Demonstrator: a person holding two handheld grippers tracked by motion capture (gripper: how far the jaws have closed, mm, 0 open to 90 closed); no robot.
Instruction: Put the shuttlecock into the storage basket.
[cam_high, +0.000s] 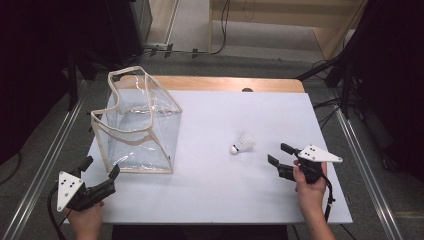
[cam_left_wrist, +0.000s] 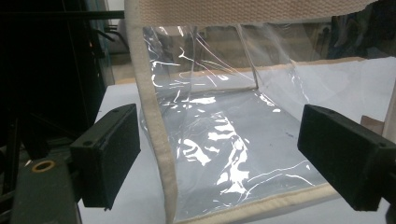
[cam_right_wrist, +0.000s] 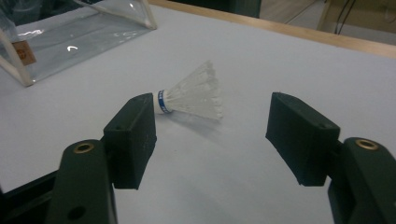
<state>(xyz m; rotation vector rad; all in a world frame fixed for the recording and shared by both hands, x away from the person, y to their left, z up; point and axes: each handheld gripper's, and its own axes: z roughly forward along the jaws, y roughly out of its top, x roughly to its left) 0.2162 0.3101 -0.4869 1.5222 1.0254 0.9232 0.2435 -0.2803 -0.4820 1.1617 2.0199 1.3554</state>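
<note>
— Logging jaw states: what do you see on the left?

— I see my left gripper (cam_high: 102, 173) with jaws wide, holding nothing, at the near-left corner of the clear plastic bag with cream fabric edging (cam_high: 137, 125); one cream edge strip (cam_left_wrist: 156, 135) runs between its pads in the left gripper view.

— And the right?

— My right gripper (cam_high: 280, 155) has jaws wide too, empty, pointed at the white feathered shuttlecock with a blue band (cam_high: 242, 144), which lies on its side on the white table sheet (cam_high: 215, 190), near the jaws but apart, well right of the bag.

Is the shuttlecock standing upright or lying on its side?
On its side: the shuttlecock lies flat on the white table, feathers pointing sideways.
</note>
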